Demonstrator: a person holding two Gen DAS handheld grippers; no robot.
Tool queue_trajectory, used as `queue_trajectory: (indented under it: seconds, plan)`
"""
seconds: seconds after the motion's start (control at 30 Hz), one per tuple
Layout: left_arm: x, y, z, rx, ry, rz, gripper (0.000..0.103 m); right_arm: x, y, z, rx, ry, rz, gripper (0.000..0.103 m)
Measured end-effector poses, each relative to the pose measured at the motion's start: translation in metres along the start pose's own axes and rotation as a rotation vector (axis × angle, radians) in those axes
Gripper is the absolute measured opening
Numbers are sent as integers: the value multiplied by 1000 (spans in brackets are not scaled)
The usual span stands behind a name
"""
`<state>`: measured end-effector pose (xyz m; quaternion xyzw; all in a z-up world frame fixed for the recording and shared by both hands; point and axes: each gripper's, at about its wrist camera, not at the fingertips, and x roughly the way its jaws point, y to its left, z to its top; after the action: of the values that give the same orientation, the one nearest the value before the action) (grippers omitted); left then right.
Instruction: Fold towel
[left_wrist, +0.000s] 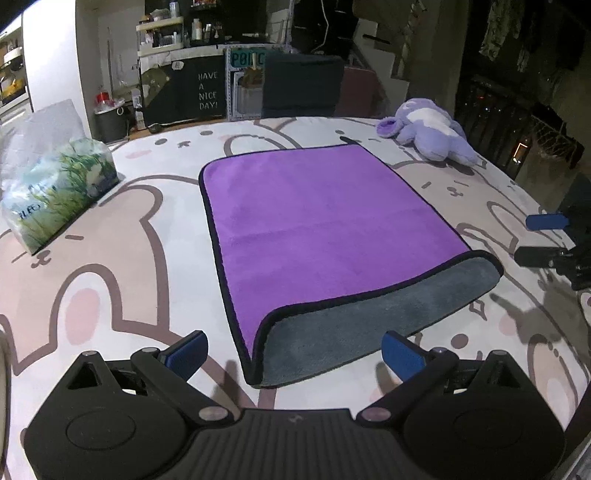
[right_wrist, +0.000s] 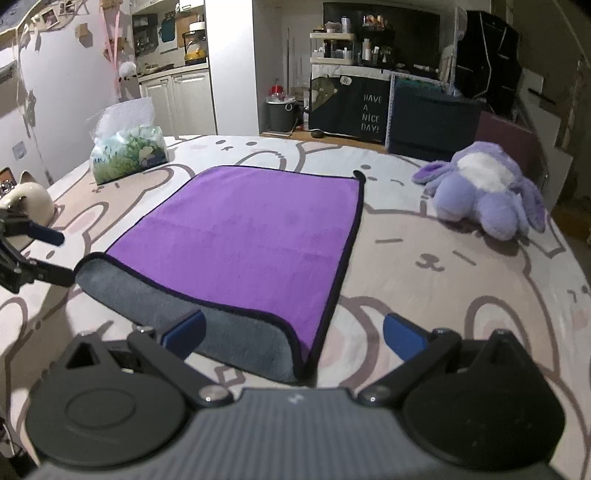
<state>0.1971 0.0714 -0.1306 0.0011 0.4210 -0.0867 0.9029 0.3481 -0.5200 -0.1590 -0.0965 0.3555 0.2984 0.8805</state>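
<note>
left gripper (left_wrist: 293, 354) | right gripper (right_wrist: 293, 338) | black bodies | blue jaws | silver pivot screws

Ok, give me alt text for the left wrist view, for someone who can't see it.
A purple towel lies flat on a bunny-print bed cover, its near edge flipped over to show the grey underside. The open left gripper hovers just short of that edge; the right gripper shows at far right, a purple plush toy beyond.
</note>
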Motion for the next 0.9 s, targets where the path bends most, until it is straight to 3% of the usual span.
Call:
queue_trajectory:
  seconds: [0.13, 0.27, 0.4, 0.47, 0.7, 0.73, 0.9]
  plan:
    - [10, 2, 2, 2, 20, -10, 100, 10, 1, -1, -25, 9, -16, 103]
    - [16, 10, 4, -43, 41, -68, 100, 21, -2, -1, -20, 59, 12, 103]
    - [19, 21, 8, -136, 64, -97, 99, 30, -15, 1, 76, 93, 63, 102]
    - [19, 25, 9, -159, 61, -100, 96, 33, -21, 2, 130, 98, 69, 96]
    - [21, 31, 9, -194, 68, -113, 59, 43, -18, 5, 116, 130, 132, 63]
    - [21, 32, 9, -198, 67, -114, 56, 45, -17, 5, 113, 139, 140, 59]
    - [22, 33, 9, -198, 69, -125, 50, 50, -16, 4, 102, 153, 142, 55]
